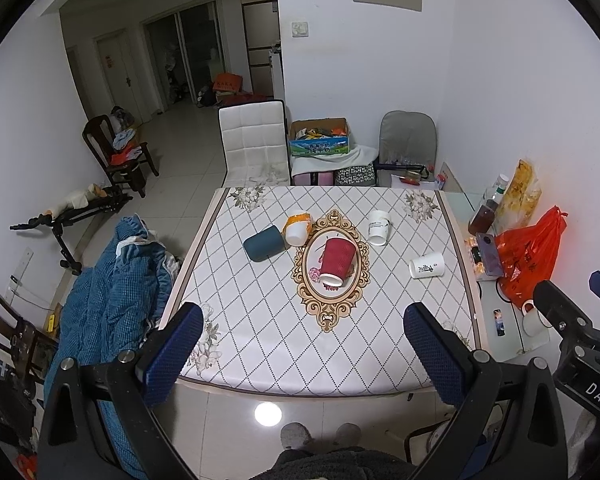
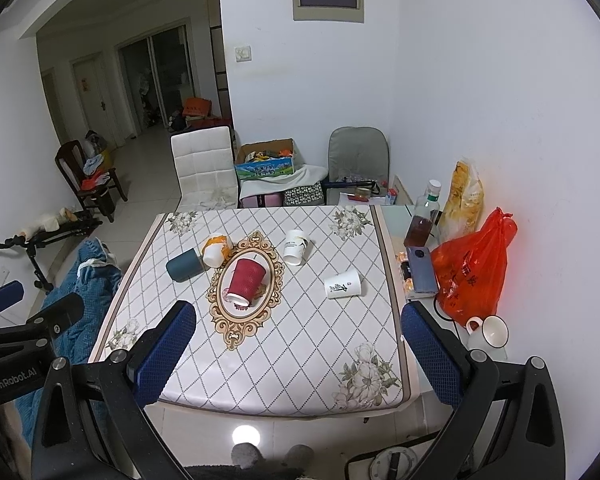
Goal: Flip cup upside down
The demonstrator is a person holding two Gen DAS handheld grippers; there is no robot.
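A red ribbed paper cup lies on its side on the oval ornament in the middle of the table. A dark teal cup, an orange-and-white cup and two white cups also lie on their sides. My left gripper is open and empty, above the table's near edge. My right gripper is open and empty, also back from the cups.
A glass side shelf at the right holds a red plastic bag, a bottle, a phone and a white mug. A blue quilt lies left of the table. Chairs and boxes stand behind it.
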